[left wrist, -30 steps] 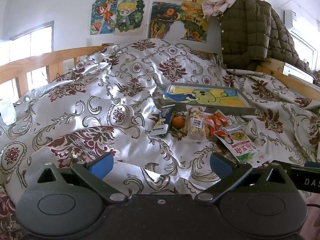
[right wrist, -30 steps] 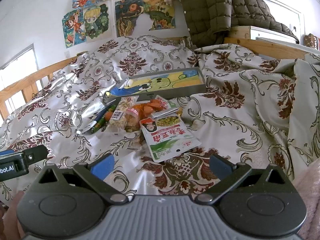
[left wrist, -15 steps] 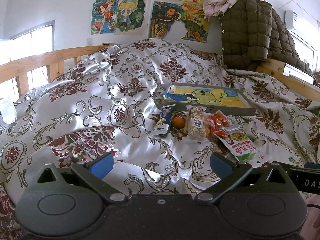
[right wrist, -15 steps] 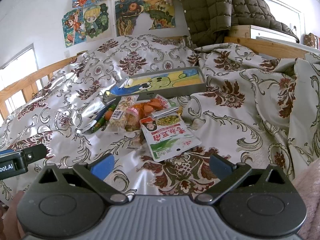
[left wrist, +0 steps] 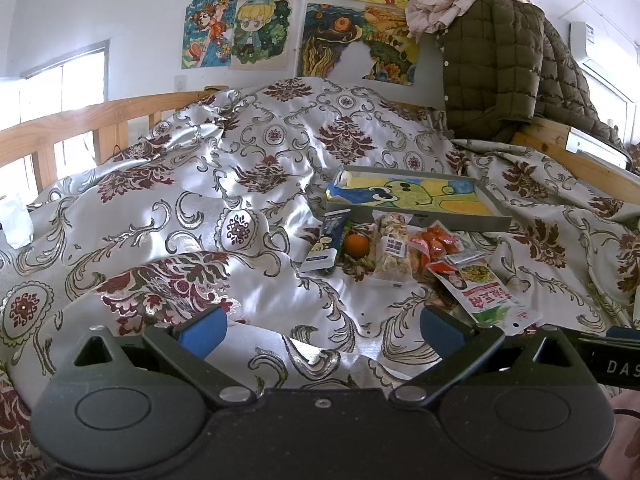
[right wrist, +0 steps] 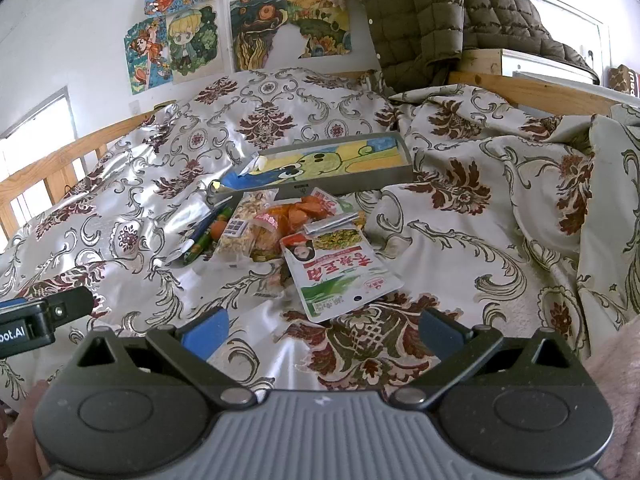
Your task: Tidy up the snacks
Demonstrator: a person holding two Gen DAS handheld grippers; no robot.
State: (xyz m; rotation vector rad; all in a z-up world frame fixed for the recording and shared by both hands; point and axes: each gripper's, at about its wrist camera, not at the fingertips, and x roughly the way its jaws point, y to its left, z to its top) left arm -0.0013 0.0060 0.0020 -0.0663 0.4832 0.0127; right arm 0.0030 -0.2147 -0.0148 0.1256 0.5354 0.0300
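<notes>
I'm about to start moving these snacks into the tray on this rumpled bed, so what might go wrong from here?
The snacks overlap: the white pouch lies partly on the orange pack, so lifting one may drag others. The small orange sits loose on the slippery quilt and may roll. The tray rests on soft folds and could tip when loaded. Both the left gripper and the right gripper are open and well short.

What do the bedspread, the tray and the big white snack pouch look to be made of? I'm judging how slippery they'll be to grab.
Bedspread: satin-like woven fabric, judging by its shiny highlights and soft folds.
Tray: stiff grey walls with a matte look, possibly cardboard or plastic; cannot tell which.
White snack pouch: glossy printed plastic film, flat with a sealed edge.
</notes>
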